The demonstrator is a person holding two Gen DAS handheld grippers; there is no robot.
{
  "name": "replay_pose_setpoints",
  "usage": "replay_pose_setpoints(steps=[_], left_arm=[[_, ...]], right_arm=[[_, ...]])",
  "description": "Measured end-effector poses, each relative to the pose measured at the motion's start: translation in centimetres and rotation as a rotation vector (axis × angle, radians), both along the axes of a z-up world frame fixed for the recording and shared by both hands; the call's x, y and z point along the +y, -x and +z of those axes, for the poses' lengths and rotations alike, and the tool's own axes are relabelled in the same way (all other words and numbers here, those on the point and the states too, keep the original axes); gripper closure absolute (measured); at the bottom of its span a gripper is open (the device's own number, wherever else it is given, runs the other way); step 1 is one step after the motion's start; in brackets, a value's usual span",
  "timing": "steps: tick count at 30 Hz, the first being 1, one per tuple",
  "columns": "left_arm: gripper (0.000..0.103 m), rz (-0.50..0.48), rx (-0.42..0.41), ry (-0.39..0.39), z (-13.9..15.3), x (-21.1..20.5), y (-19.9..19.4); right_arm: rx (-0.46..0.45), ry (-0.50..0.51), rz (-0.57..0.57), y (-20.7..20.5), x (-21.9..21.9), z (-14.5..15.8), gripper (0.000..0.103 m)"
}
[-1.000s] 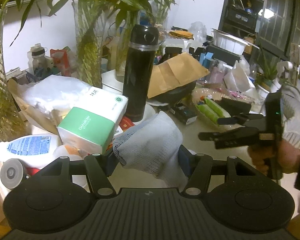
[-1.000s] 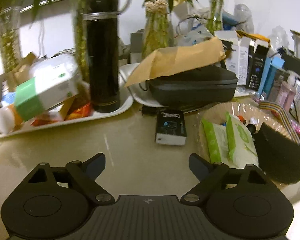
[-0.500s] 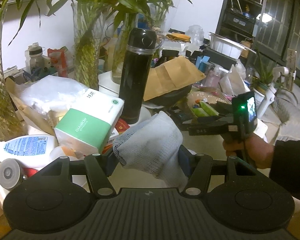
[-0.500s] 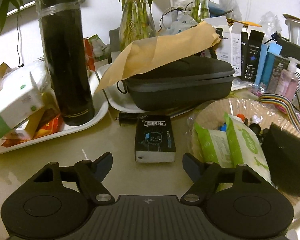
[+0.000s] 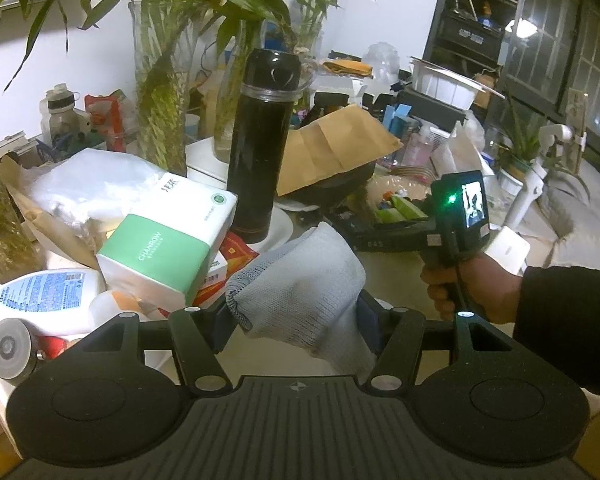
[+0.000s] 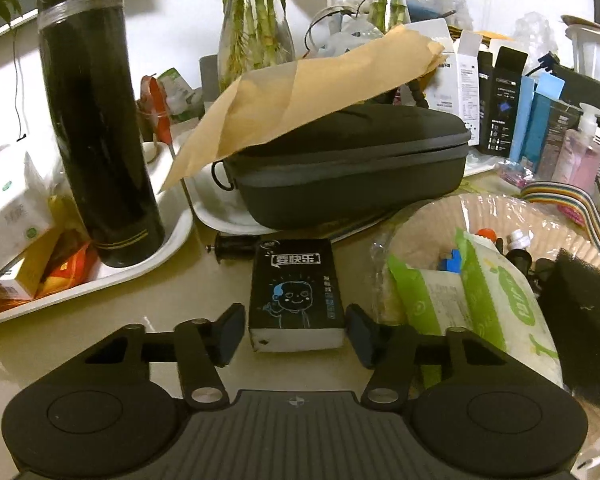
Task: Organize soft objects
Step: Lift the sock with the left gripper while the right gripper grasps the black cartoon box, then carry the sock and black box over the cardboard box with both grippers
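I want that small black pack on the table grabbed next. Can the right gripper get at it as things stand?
Probably yes. The right gripper is open, its fingers either side of the black pack, which lies flat on the table with nothing between them.

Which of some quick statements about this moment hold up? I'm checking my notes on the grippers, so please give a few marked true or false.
1. The left gripper is shut on the grey sock. True.
2. The right gripper is clamped on the black tissue pack. False: its jaws stand open on either side of the pack, not touching it.
3. The brown envelope lies on the dark zip case. True.
4. The black thermos lies on its side. False: it stands upright on the white tray.
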State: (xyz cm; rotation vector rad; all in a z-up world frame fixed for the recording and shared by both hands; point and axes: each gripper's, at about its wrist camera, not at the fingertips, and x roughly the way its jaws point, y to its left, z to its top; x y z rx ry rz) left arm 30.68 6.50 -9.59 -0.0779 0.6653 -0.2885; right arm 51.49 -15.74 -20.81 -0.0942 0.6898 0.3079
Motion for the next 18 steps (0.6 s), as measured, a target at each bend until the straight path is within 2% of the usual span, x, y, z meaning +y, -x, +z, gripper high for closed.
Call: replay_pose_setpoints(steps=[8, 18], left_arm=[[0.043, -0.016, 0.002, -0.015, -0.2, -0.4, -0.1], [0.043, -0.089, -0.023, -0.001, -0.8, -1.3, 0.1]], right_arm=[[0.016, 0.005, 0.029, 0.7, 0.0, 1.1, 0.052], [0.006, -0.025, 0.079, 5.7, -1.8, 6.6, 0.053]])
